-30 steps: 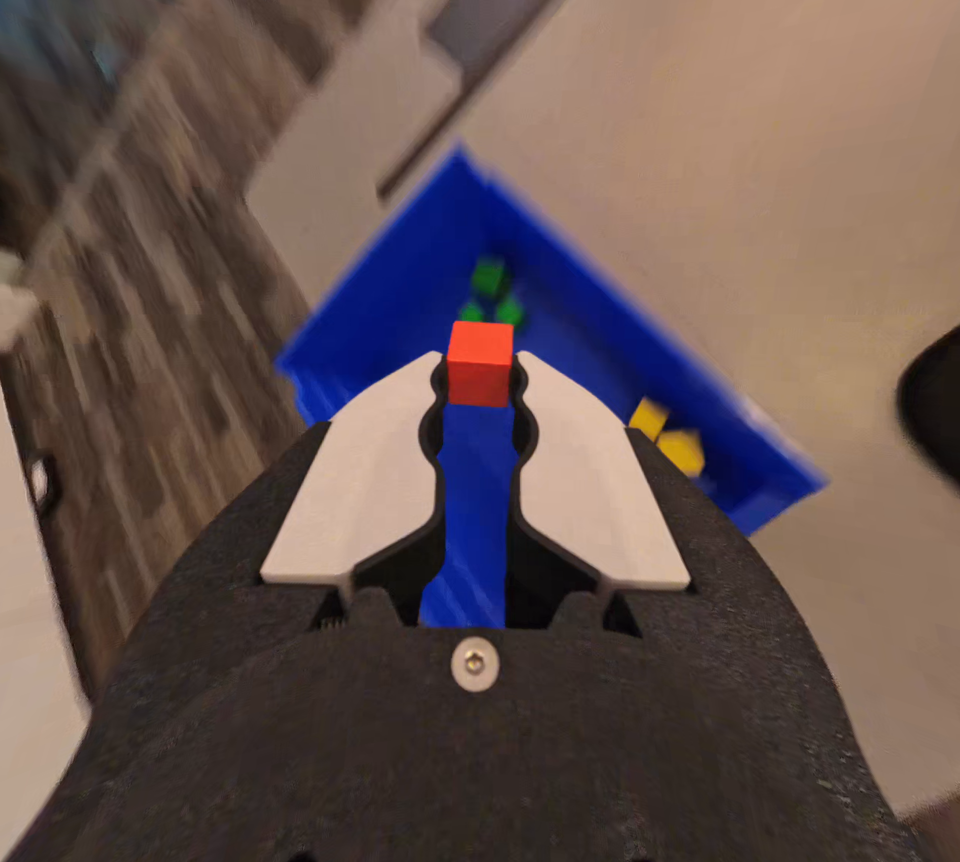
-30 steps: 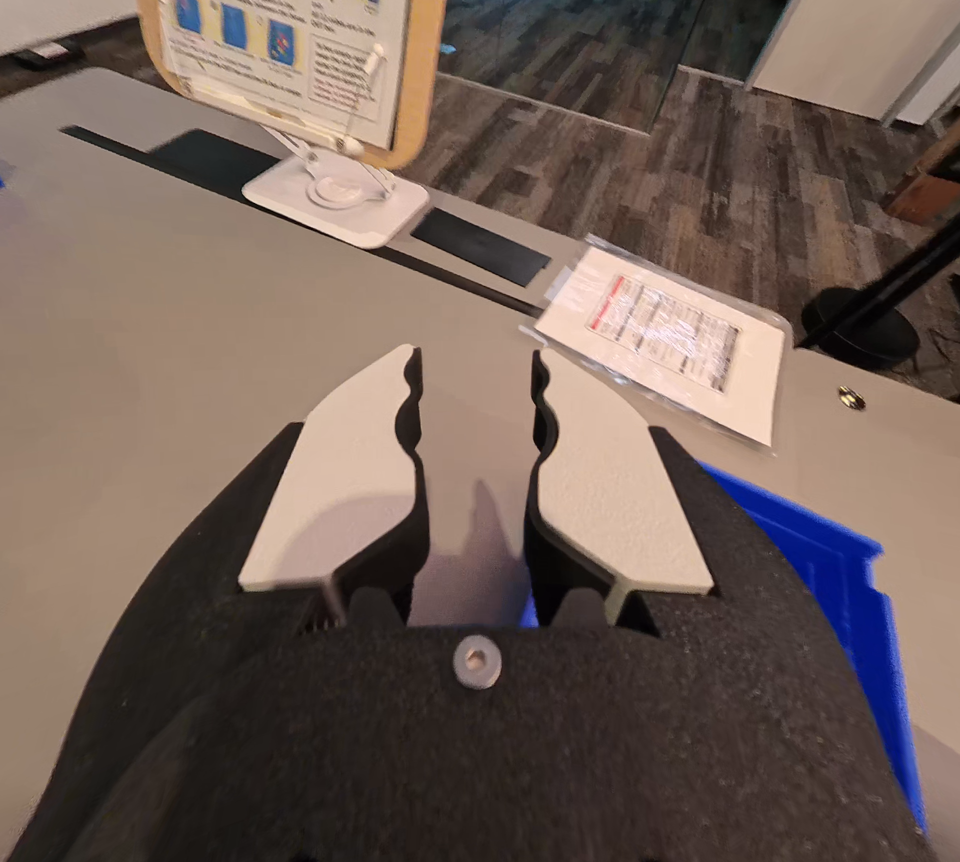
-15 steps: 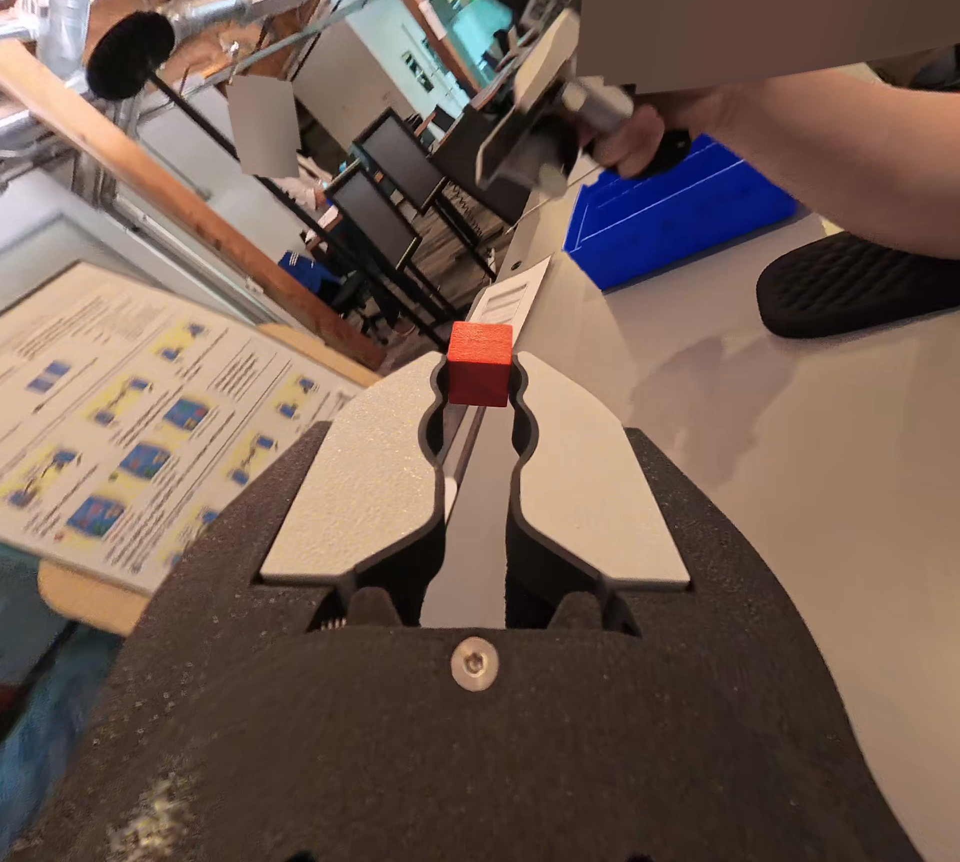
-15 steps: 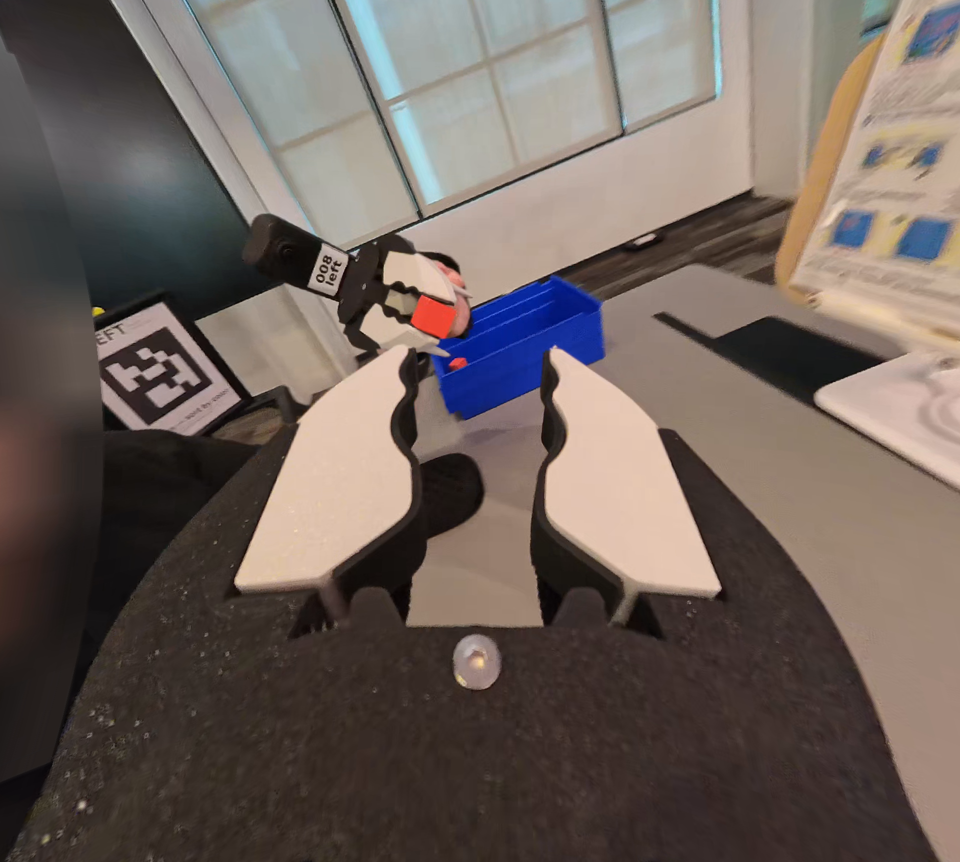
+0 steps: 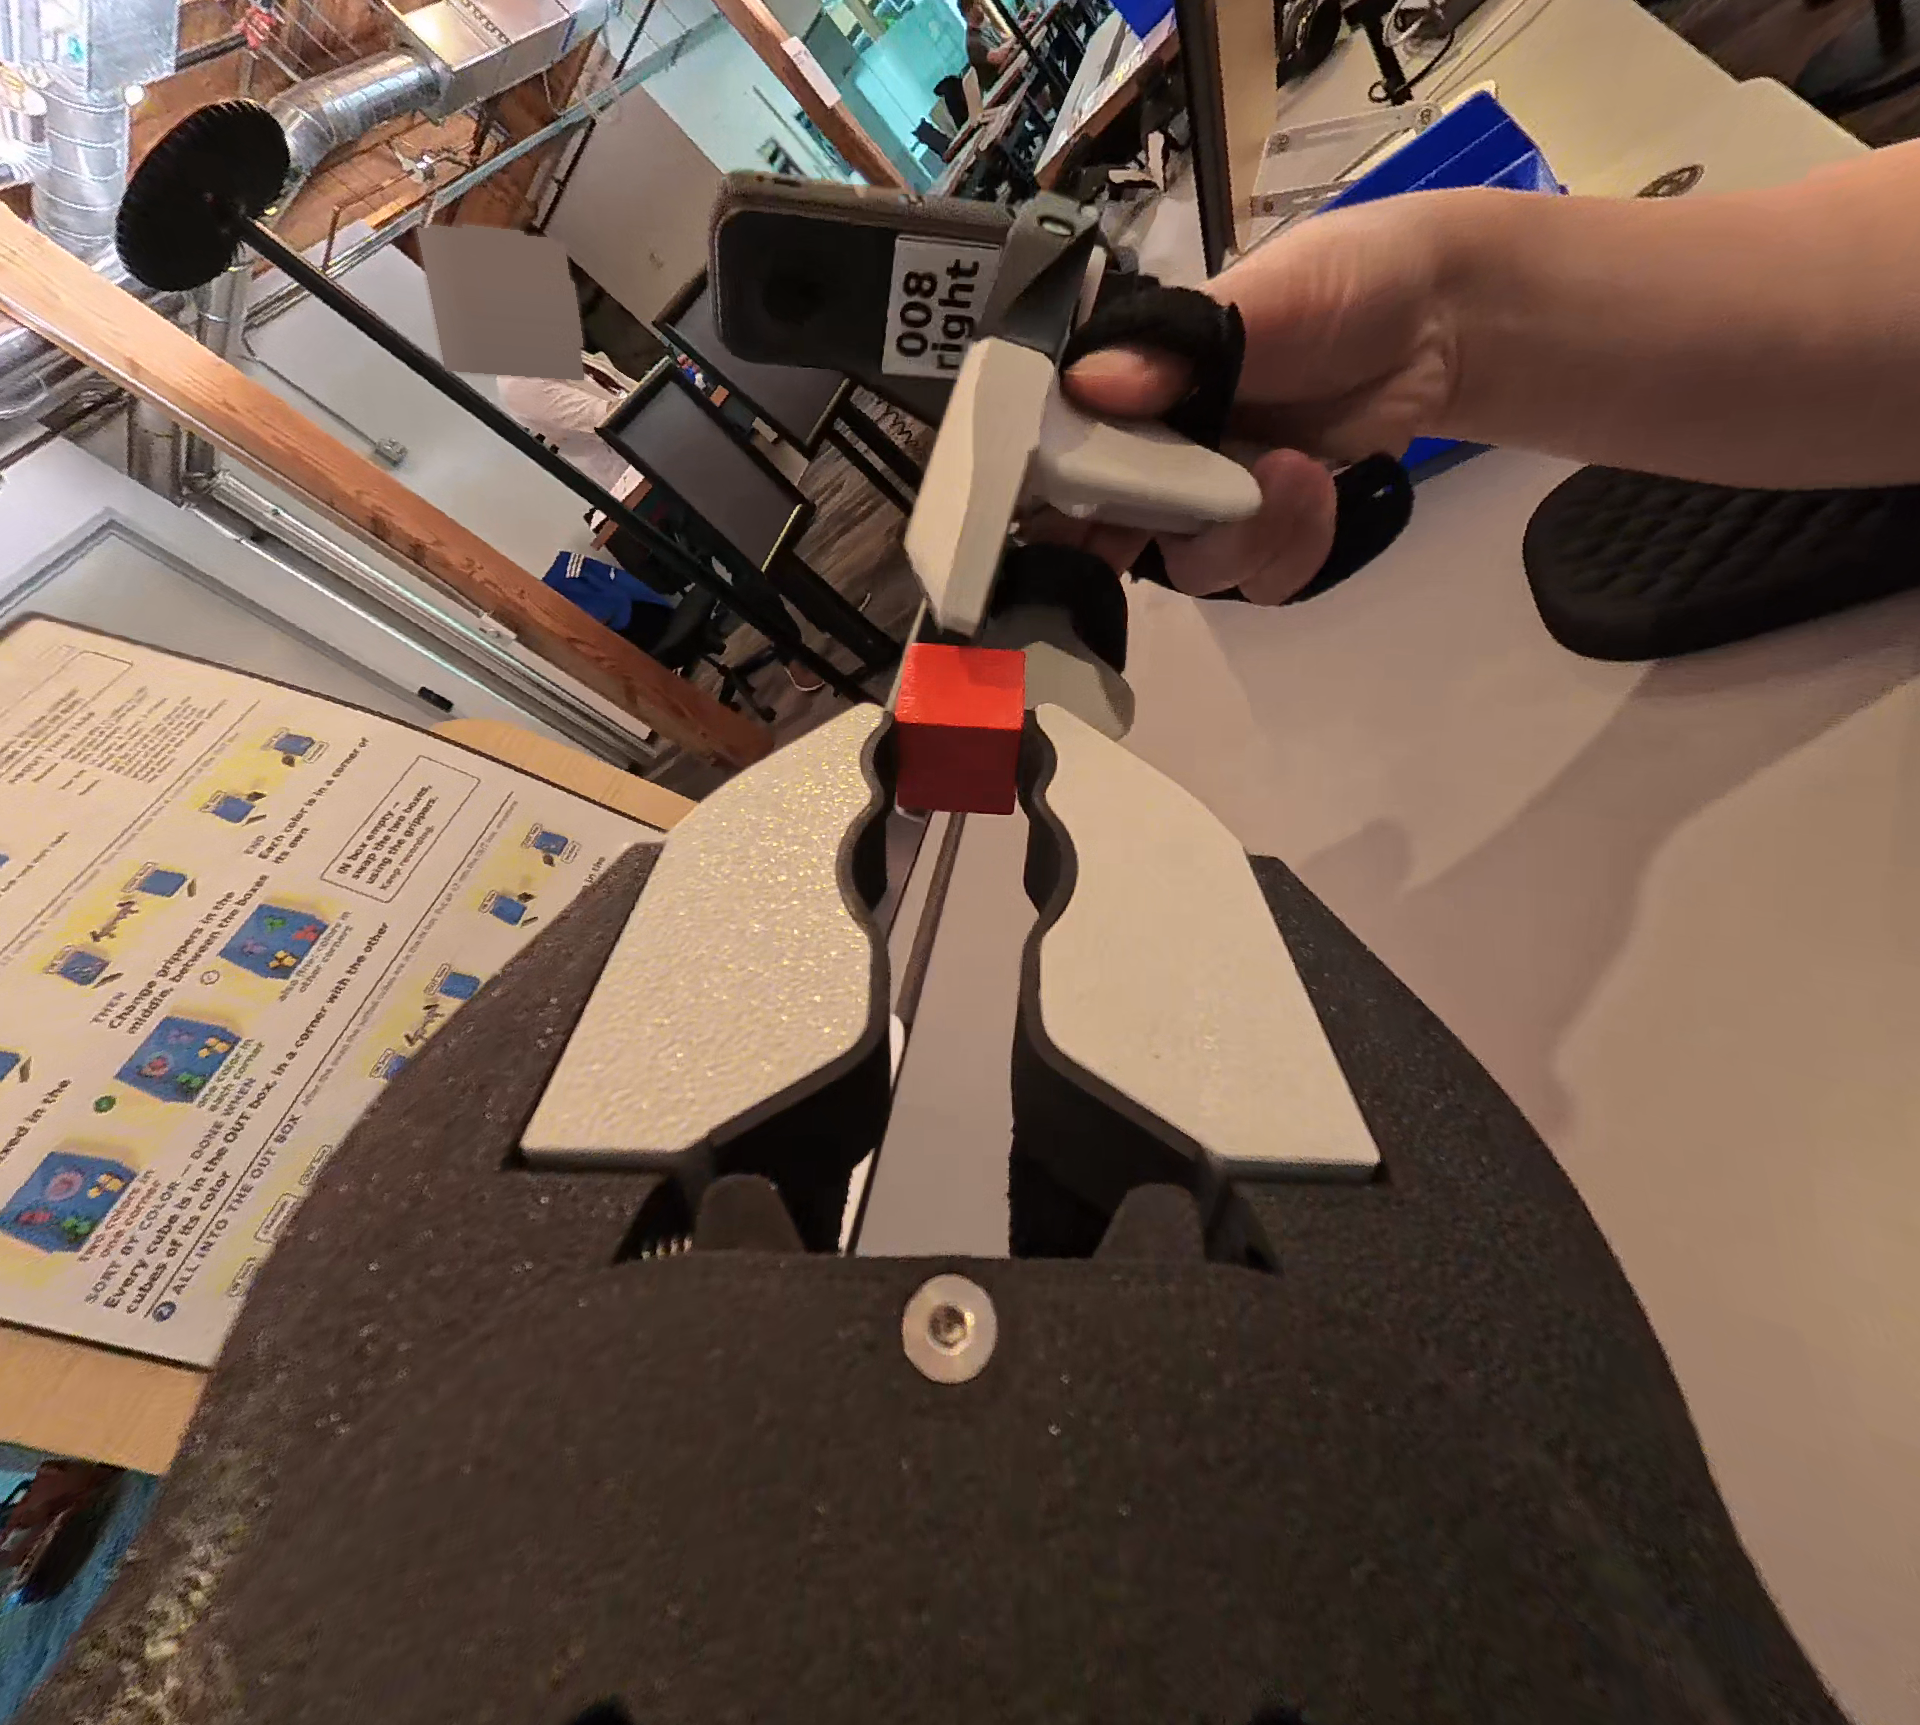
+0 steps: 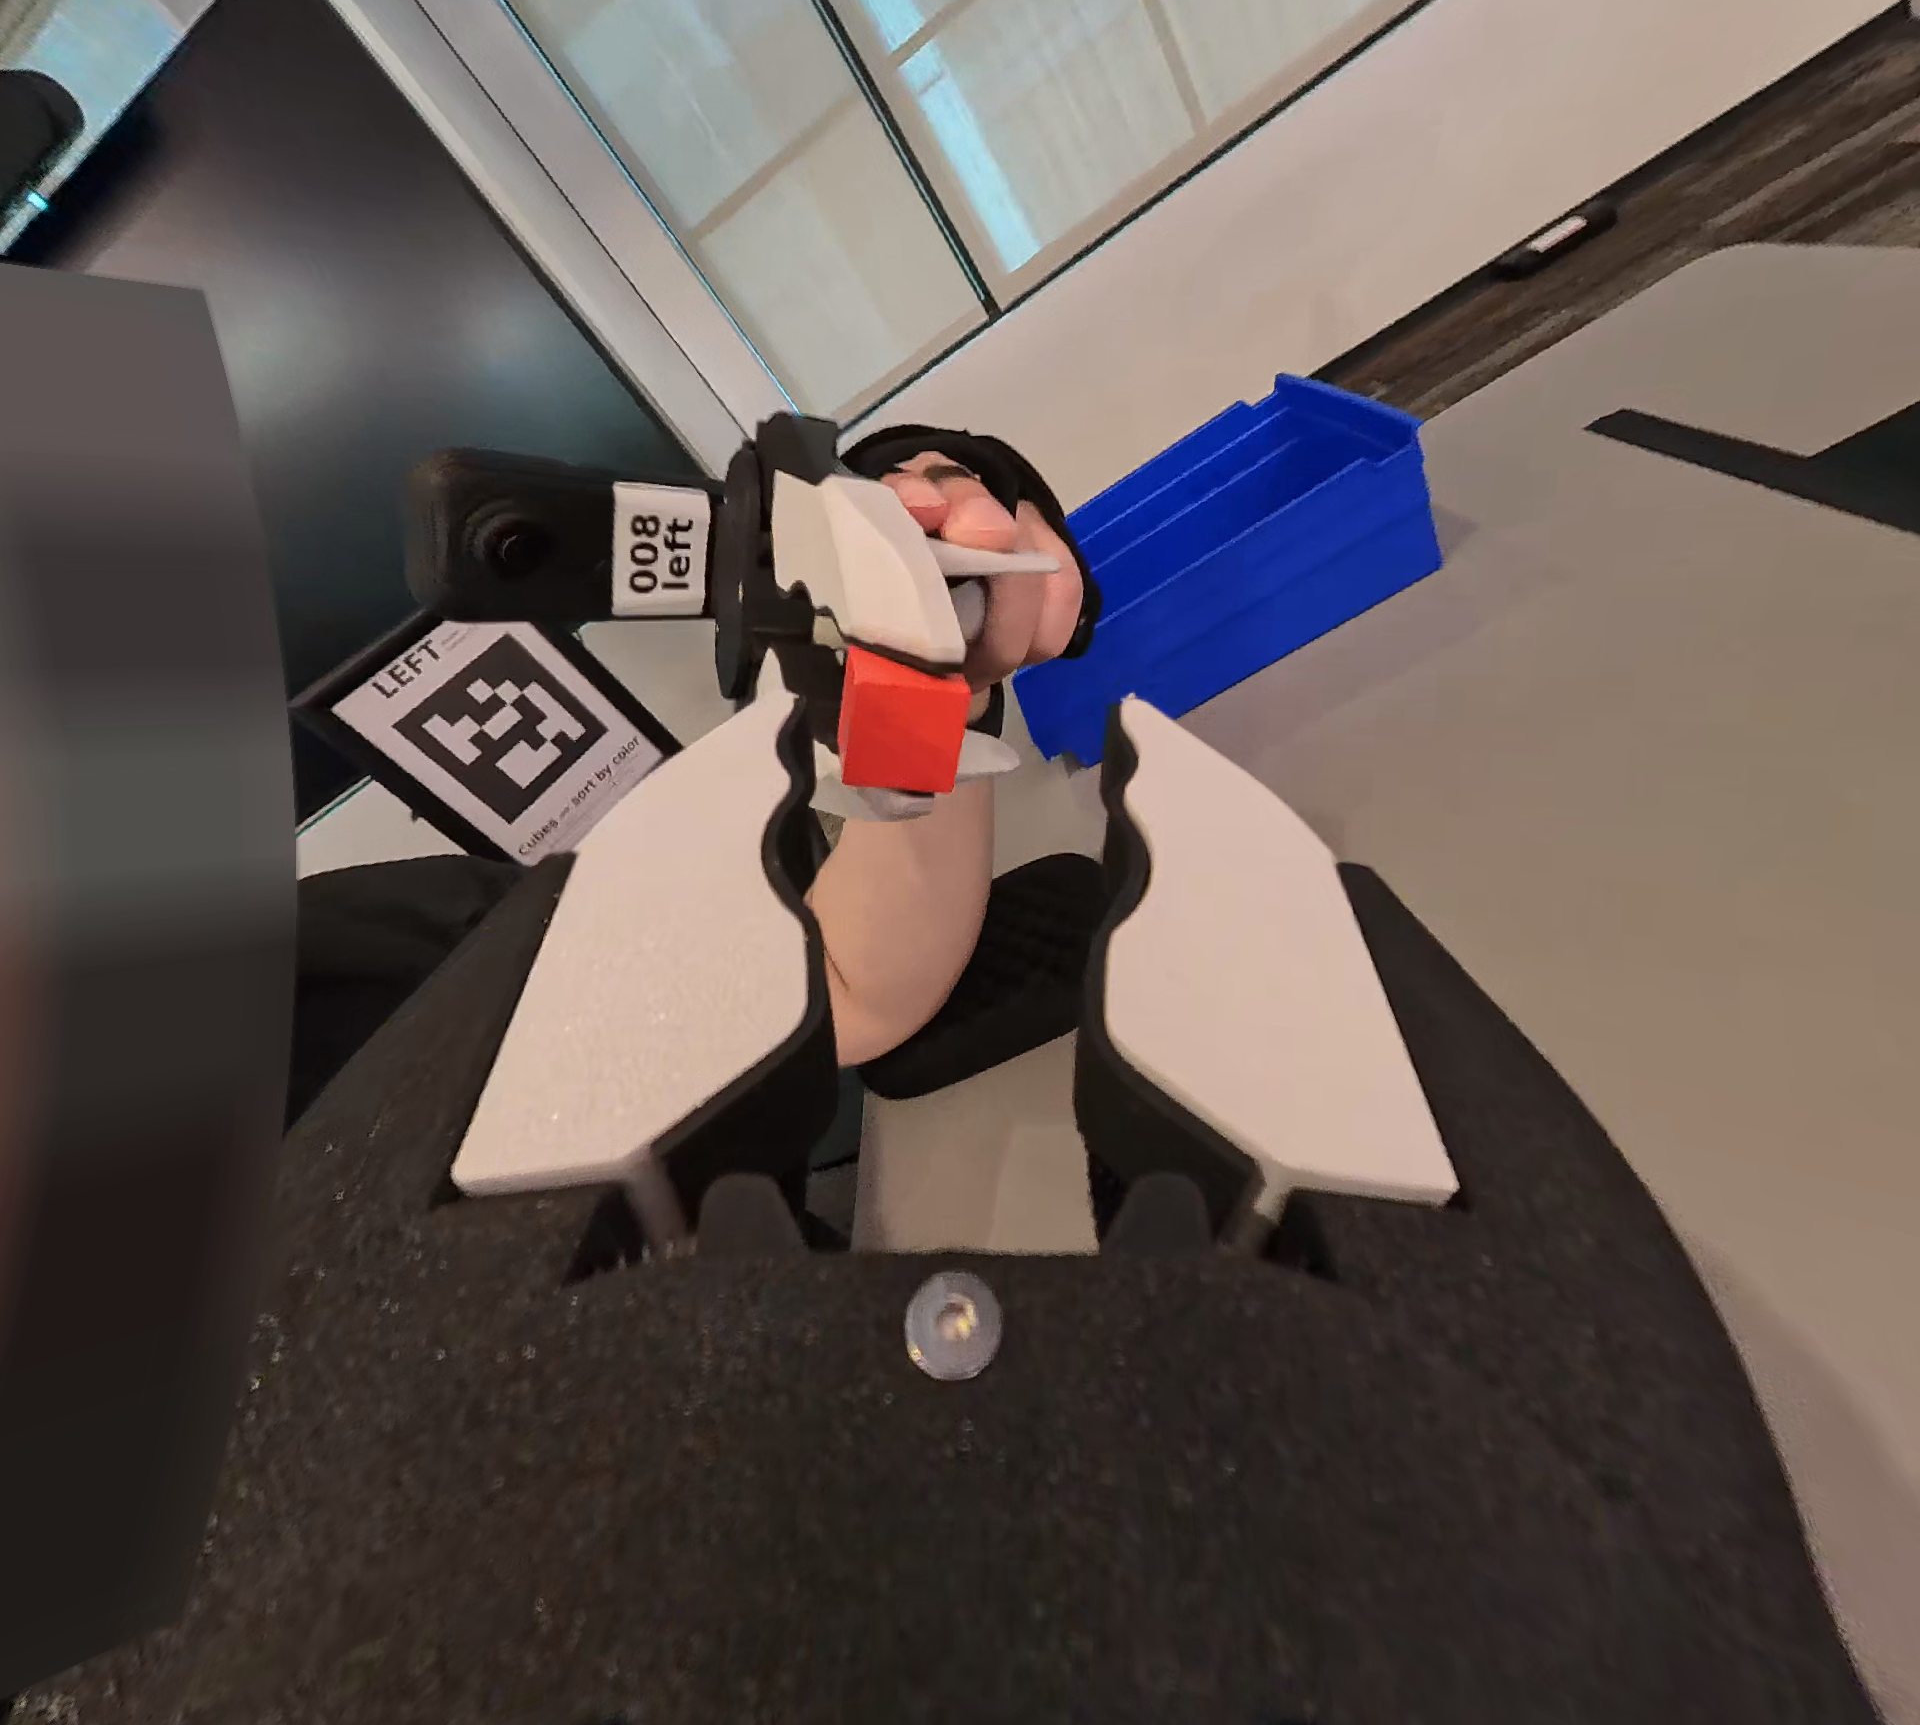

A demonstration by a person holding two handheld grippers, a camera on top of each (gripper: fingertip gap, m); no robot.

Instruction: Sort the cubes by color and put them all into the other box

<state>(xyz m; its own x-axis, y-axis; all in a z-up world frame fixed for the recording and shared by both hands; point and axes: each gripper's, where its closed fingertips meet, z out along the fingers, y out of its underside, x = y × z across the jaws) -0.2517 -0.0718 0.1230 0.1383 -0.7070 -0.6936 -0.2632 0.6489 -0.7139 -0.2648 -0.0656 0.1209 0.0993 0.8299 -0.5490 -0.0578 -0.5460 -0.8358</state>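
Left gripper [image 5: 958, 719], seen in the lower centre of the left wrist view with its two grey fingers and black foam body, is clamped on a small red wooden-looking cube [image 5: 958, 728] held at the very fingertips, in mid-air above the pale grey surface [image 5: 1558, 948]. Right gripper [image 6: 951, 730], filling the lower half of the right wrist view, stands with its fingers apart and nothing between them; the cube [image 6: 899, 721] appears in the gap at their tips, just in front of them, and whether it has yet entered the gap cannot be told. In the left wrist view the right gripper [image 5: 1029, 626] sits at centre frame, carried by a person's hand [image 5: 1320, 397], its near finger tip just above the cube. One blue plastic box [image 6: 1247, 553] lies on the surface at right of centre in the right wrist view, well apart from the cube; a second blue box [image 5: 1455, 158] shows at upper right in the left wrist view. An instruction board [image 5: 187, 1000] occupies the left edge of that view. Judged as a hand-over between the grippers, the main risk is a drop: the cube is pinched only at the fingertips, so a release before the right gripper closes, or a closure on a corner because the two grippers meet at an angle, could twist it free to fall onto the surface. Fingers colliding could likewise knock it loose.
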